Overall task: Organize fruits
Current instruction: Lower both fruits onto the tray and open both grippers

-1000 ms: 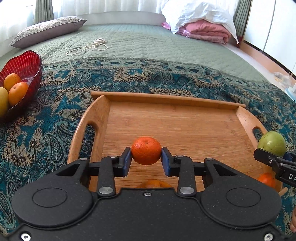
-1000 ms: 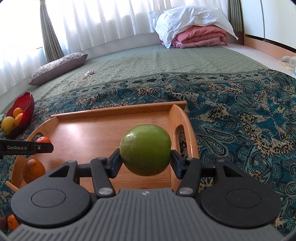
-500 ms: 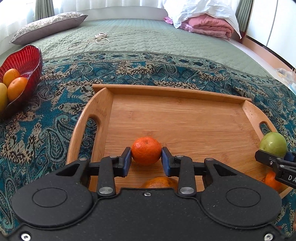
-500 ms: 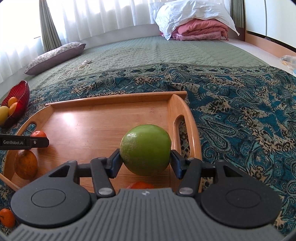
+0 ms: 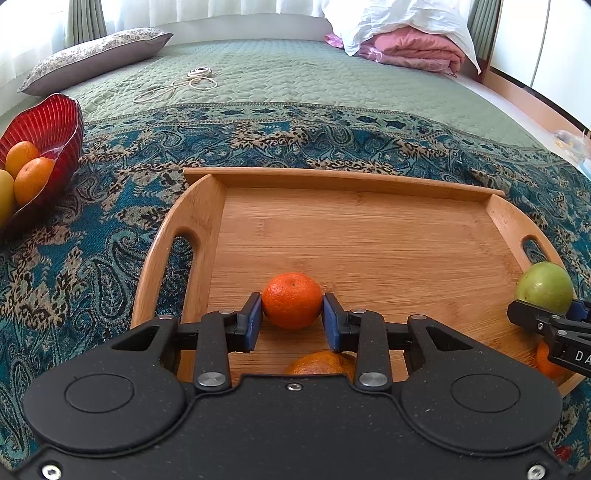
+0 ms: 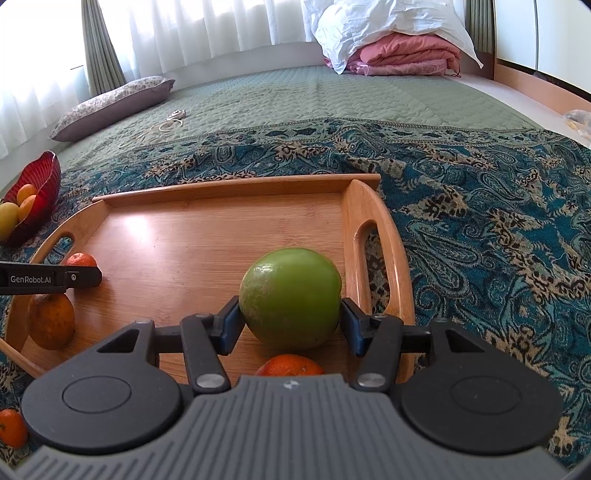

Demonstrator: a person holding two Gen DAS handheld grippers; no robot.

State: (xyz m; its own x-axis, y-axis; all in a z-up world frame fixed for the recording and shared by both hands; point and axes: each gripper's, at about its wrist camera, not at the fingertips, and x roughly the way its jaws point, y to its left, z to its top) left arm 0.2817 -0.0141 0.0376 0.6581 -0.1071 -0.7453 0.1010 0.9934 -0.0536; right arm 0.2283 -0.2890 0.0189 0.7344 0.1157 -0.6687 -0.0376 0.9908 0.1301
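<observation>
Your left gripper (image 5: 291,318) tilts downward over the near part of the wooden tray (image 5: 332,177), and its blue fingers (image 5: 253,321) pinch a small tangerine (image 5: 291,300) from both sides. The tangerine sits at or just above the tray floor; you cannot tell whether it touches the wood. Directly under that gripper's body, a larger orange (image 5: 319,363) lies on the tray, half hidden.

Your right gripper (image 6: 290,323) also points downward, near the tray's right handle (image 6: 373,266). Its fingers (image 6: 229,325) clamp a green apple (image 6: 290,297), spread wider than the left pair. Below the apple, another tangerine (image 6: 290,365) peeks out from behind the gripper's body.

From the right wrist view, the left gripper's arm crosses in from the left edge, with the larger orange beside it on the tray floor. One more small orange fruit (image 6: 11,428) lies off the tray at the near left corner, on the patterned blanket (image 6: 498,221).

Past the tray's back rim, the patterned blanket gives way to a green quilted bedspread (image 5: 295,85). A red bowl (image 5: 48,122) holding several orange and yellow fruits sits on the blanket, well to the left of the tray. Farther off lie a coiled white cable (image 5: 184,83), a flat pillow (image 5: 99,55) and a folded pink blanket (image 5: 413,50) under a white pillow (image 5: 399,18).
</observation>
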